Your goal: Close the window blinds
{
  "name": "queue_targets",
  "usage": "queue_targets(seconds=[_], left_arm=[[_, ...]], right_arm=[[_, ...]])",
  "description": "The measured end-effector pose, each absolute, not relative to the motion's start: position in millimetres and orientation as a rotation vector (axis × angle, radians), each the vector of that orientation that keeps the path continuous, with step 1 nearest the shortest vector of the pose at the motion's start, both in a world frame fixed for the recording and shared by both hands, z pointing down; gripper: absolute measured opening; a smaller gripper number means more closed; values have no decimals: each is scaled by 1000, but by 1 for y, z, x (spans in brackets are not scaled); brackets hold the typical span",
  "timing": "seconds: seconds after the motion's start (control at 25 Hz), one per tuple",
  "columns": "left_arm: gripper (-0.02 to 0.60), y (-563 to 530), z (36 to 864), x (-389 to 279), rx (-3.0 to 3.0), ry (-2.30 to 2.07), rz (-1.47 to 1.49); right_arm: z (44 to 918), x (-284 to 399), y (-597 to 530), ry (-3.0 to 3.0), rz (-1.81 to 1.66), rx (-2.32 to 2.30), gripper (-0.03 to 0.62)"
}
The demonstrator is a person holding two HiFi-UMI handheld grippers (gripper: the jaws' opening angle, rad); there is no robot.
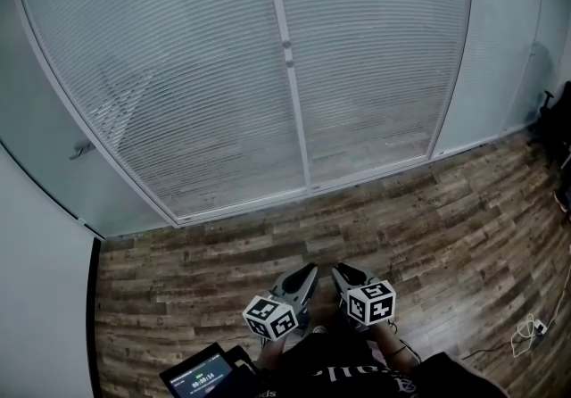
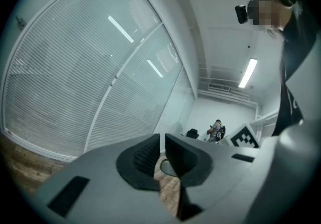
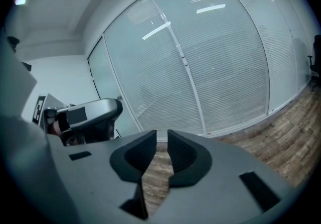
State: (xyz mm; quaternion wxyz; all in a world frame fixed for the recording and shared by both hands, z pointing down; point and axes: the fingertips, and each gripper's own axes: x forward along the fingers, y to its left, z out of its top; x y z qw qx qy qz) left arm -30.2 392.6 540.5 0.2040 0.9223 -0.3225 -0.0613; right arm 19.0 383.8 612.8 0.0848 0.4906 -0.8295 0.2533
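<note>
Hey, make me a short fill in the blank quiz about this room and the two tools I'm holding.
1. A white post splits the blinds into ___ panels.
2. The floor is made of ___.
3. The left tool and the right tool each have ___ between their jaws.
Missing words: two; wood; nothing.

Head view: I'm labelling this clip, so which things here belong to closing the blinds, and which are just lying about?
Job in hand:
- window blinds
- left hand-held gripper and right hand-held gripper, both empty, jaws slightly apart

Lying about:
- screen device at the bottom edge
- plug and cable on the wooden floor
- door handle
</note>
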Motion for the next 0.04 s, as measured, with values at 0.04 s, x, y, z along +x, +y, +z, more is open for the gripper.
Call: queue_targets(seconds=[0.04], left_arm=[[35,394,541,-30,2572,-904,-174]], right_arm=[[613,20,386,-2476,750,1462,80]])
